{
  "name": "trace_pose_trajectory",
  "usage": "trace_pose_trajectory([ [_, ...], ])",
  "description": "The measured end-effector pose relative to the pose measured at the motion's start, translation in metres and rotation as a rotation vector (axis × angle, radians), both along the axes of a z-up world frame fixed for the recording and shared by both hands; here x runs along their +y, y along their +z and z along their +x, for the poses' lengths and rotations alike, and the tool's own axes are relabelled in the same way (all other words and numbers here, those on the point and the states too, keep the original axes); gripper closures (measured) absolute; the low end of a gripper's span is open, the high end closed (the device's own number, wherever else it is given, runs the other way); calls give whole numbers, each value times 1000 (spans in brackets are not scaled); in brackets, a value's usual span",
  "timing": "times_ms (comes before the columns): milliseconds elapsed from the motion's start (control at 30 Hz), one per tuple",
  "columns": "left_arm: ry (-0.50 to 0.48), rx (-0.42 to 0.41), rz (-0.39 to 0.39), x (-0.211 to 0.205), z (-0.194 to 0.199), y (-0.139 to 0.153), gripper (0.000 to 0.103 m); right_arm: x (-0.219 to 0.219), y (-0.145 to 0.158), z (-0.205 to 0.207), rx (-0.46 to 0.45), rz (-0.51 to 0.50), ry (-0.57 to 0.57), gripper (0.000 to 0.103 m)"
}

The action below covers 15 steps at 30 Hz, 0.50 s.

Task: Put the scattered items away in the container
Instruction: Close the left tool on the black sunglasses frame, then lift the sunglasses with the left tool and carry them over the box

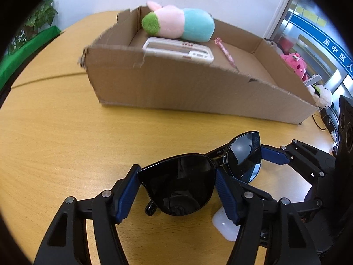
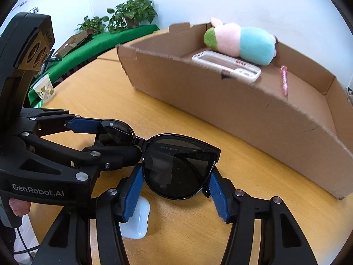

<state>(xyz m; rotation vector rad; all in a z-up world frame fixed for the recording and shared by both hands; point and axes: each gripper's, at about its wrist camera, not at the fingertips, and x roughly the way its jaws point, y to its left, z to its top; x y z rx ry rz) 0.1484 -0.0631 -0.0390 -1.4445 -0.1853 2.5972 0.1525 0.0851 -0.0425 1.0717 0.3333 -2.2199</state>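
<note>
The sunglasses [image 1: 198,176] are gripped from both ends, just above the wooden surface [image 1: 66,143]. One lens is clamped between the blue pads of the left claw [image 1: 177,191], and the other lens is clamped by the right claw [image 2: 176,191]; each pair of pads is pressed against a lens rim. In the right wrist view the left claw is seen coming in from the left, closed on the far lens. A small white case [image 2: 138,218] is seen lying on the surface under the claws, just beside the sunglasses.

Behind, the cardboard box [image 1: 176,84] is set on the surface, well apart from the sunglasses. Inside it, a plush toy [image 1: 178,23] in green, pink and blue is laid against the back wall, a white phone case [image 1: 178,49] is propped just in front of it, and a pink pen [image 1: 224,50] is laid on the box floor beside them. More plush toys [image 1: 295,65] are glimpsed past the box's right end. Potted plants [image 2: 130,13] are lined along a green ledge at the wall.
</note>
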Motion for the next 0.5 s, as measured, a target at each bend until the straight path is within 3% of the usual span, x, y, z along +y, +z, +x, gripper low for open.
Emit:
trace_pose_trajectory([
  [500,-53,162,-52,25,1,74,37,25,66,11,137,-103,-79,42],
])
